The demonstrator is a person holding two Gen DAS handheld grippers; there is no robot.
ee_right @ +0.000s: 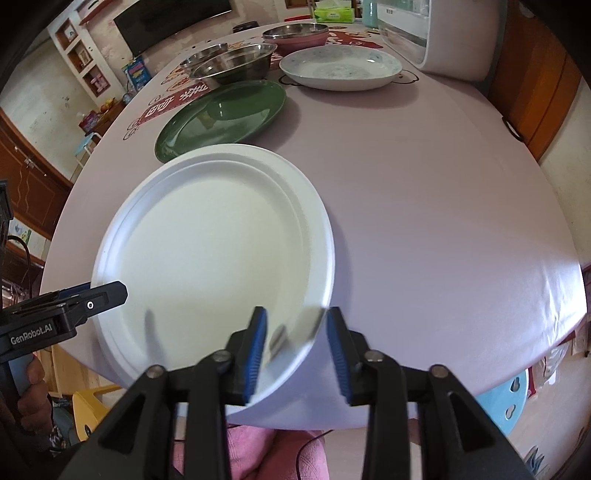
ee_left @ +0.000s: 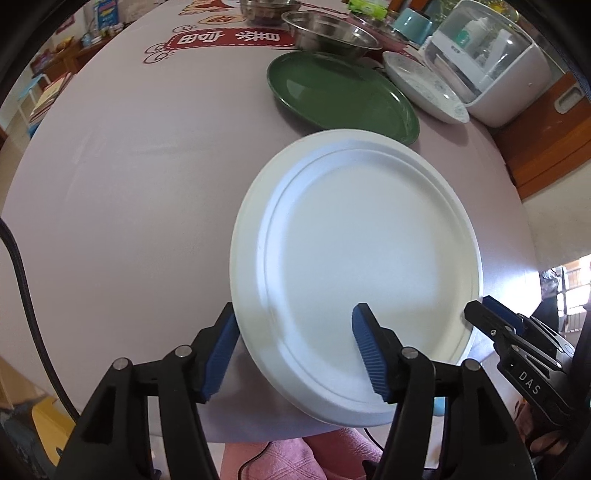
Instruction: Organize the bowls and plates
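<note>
Resting empty: white plate (ee_left: 362, 258), green plate (ee_left: 340, 94).

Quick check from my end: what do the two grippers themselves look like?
Both are black, angular two-finger tools with ribbed blue pads and silver pivot pins. The left gripper reads "GenRobot.AI" on its side, and the right gripper reads "DAS". A black cable runs beside the left.

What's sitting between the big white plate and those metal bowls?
A green plate lies between the white plate and the metal bowls, clearest in the right wrist view.

Tissue pack (ee_right: 332, 14), white appliance (ee_left: 487, 59), blue stool (ee_right: 506, 402)
</note>
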